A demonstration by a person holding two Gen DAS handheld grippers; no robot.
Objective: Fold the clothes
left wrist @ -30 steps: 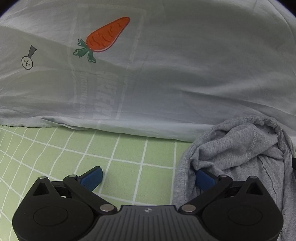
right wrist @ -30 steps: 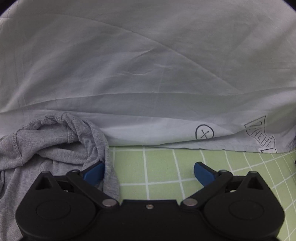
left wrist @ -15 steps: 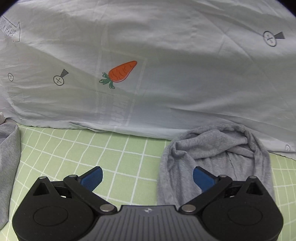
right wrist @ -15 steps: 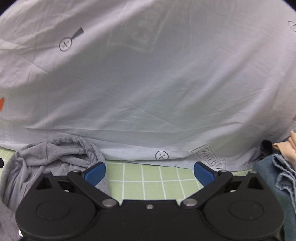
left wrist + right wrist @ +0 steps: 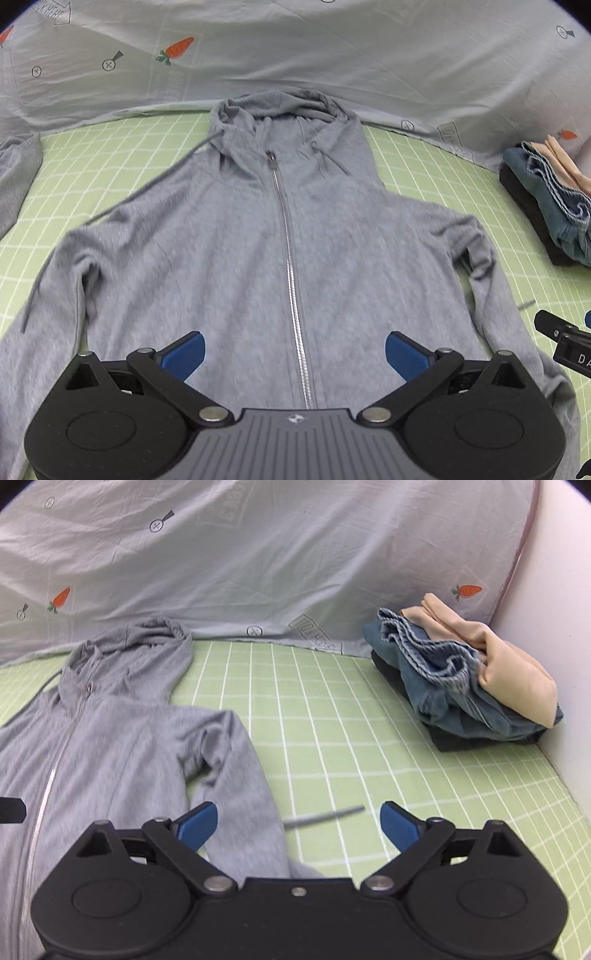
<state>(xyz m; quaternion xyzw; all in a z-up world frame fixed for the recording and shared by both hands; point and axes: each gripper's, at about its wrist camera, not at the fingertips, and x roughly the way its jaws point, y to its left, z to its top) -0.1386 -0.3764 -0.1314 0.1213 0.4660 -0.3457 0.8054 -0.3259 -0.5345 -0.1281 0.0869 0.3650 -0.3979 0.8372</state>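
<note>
A grey zip-up hoodie (image 5: 258, 236) lies face up and spread out on the green checked sheet (image 5: 443, 170), hood towards the quilt, zip closed. My left gripper (image 5: 294, 352) hovers open over its lower front, straddling the zip, holding nothing. In the right wrist view the hoodie (image 5: 122, 731) fills the left half, its sleeve running down beside the body. My right gripper (image 5: 298, 823) is open and empty above the edge of that sleeve and the bare sheet (image 5: 332, 720). A grey drawstring end (image 5: 325, 816) lies on the sheet between its fingers.
A pale blue quilt (image 5: 332, 55) with carrot prints is bunched along the far side. A stack of folded clothes (image 5: 472, 686), denim with a tan piece on top, sits at the right by a white wall (image 5: 554, 609). Another grey garment (image 5: 16, 177) lies far left.
Both grippers have pulled back and up from the hood by the quilt, so the whole hoodie now shows. They stayed open throughout.
</note>
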